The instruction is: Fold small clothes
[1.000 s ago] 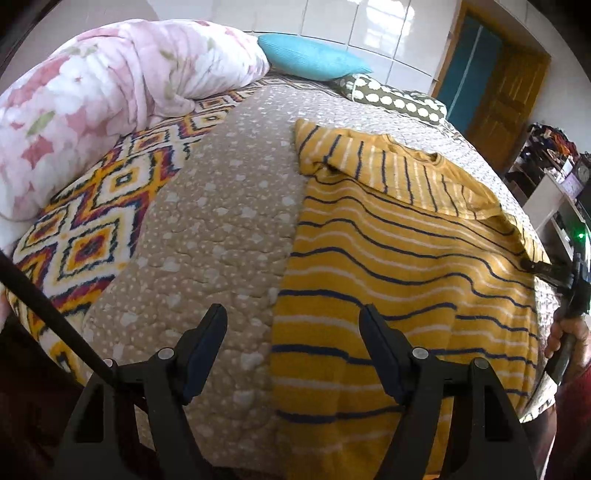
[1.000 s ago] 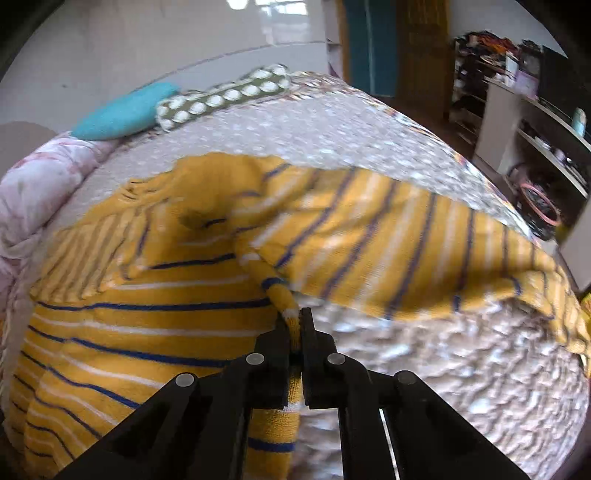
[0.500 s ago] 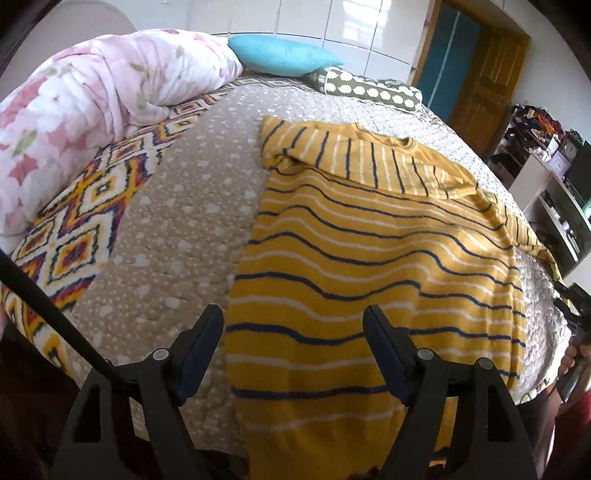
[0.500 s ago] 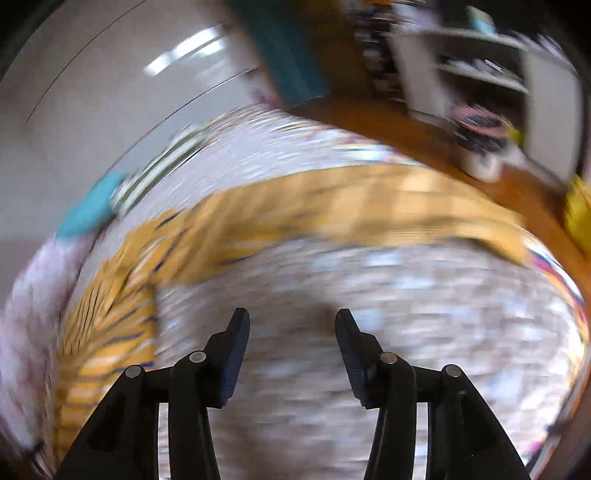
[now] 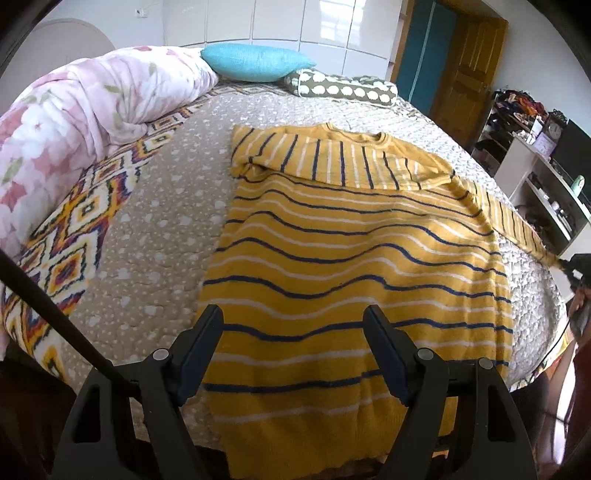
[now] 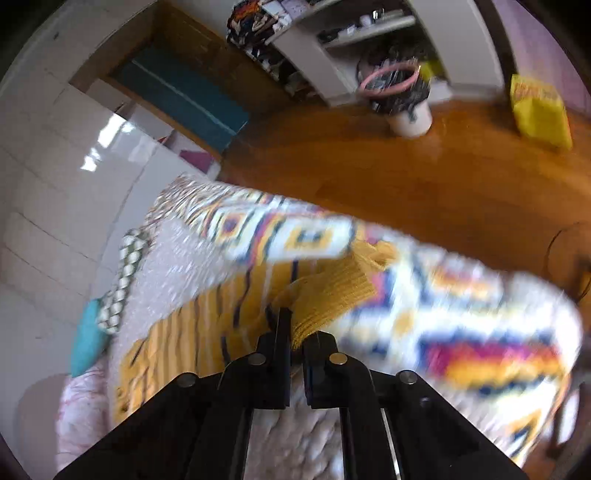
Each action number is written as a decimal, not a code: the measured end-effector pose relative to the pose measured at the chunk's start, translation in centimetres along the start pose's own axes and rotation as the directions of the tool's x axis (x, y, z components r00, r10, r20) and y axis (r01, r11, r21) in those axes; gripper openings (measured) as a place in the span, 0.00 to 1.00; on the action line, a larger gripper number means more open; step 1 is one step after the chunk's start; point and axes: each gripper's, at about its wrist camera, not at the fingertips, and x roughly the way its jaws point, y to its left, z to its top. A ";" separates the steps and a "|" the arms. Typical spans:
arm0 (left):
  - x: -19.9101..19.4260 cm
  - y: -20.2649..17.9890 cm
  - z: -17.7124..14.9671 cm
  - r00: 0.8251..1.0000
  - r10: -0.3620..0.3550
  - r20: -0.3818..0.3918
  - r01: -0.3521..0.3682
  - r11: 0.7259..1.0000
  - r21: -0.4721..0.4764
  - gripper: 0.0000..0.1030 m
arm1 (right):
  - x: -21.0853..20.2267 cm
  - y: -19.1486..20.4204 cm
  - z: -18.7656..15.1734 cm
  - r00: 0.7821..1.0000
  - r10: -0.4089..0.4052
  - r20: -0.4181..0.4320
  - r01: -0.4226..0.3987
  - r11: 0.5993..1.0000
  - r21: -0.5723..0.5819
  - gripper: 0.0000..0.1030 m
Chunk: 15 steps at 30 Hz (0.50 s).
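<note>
Yellow striped sweater (image 5: 354, 266): flat on the bed (image 5: 147, 221), hem at the near edge. One sleeve lies folded across the chest; the other sleeve (image 5: 513, 218) is stretched out sideways. Left gripper (image 5: 291, 350): wide open, empty, above the hem. Right gripper (image 6: 295, 332): pinched on the sleeve cuff (image 6: 332, 295). Progress: early; second sleeve and body folds apparently remain.

Ahead of left tool: white tiled wall (image 5: 280, 22), wooden door (image 5: 465, 70) with teal panel (image 5: 424, 55) beside it. Far right: white shelving (image 5: 546, 192). Ahead of right tool: glossy wooden floor (image 6: 424, 177), daylight reflections.
</note>
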 end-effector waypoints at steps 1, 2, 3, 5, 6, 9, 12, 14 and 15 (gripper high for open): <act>-0.2 0.3 0.0 1.000 0.000 0.004 0.000 1.000 -0.007 0.74 | -0.5 0.5 1.1 0.999 -0.036 0.036 0.037 0.999 -0.026 0.05; -0.3 0.7 -0.1 1.000 -0.001 0.008 0.001 1.000 -0.019 0.74 | -1.1 1.2 2.1 0.996 -0.059 0.064 0.061 0.997 -0.044 0.05; -0.5 1.1 -0.1 1.000 -0.003 0.010 0.003 1.000 -0.030 0.74 | -1.3 1.9 2.7 0.995 -0.065 0.078 0.069 0.996 -0.050 0.05; -0.7 1.7 -0.3 1.000 -0.009 0.014 0.010 0.999 -0.047 0.74 | -2.2 4.1 3.8 0.993 -0.051 0.105 0.061 0.994 -0.086 0.05; -0.8 2.1 -0.4 1.000 -0.017 0.019 0.018 0.998 -0.055 0.74 | -2.7 6.2 3.7 0.993 -0.036 0.113 0.051 0.990 -0.132 0.05; -1.1 2.5 -0.6 0.999 -0.028 0.028 0.030 0.997 -0.065 0.74 | -2.9 11.6 2.1 0.996 0.036 0.086 -0.012 0.964 -0.267 0.05; -1.6 3.1 -0.7 0.998 -0.050 0.046 0.053 0.996 -0.076 0.74 | -2.1 19.3 -2.0 0.994 0.110 0.019 -0.091 0.898 -0.431 0.05; -1.9 3.6 -0.8 0.996 -0.060 0.060 0.065 0.994 -0.085 0.74 | -1.1 24.8 -6.2 0.986 0.161 -0.052 -0.164 0.832 -0.530 0.05; -2.0 3.9 -0.9 0.996 -0.064 0.067 0.070 0.993 -0.091 0.74 | -0.6 27.2 -8.3 0.979 0.182 -0.091 -0.202 0.799 -0.567 0.05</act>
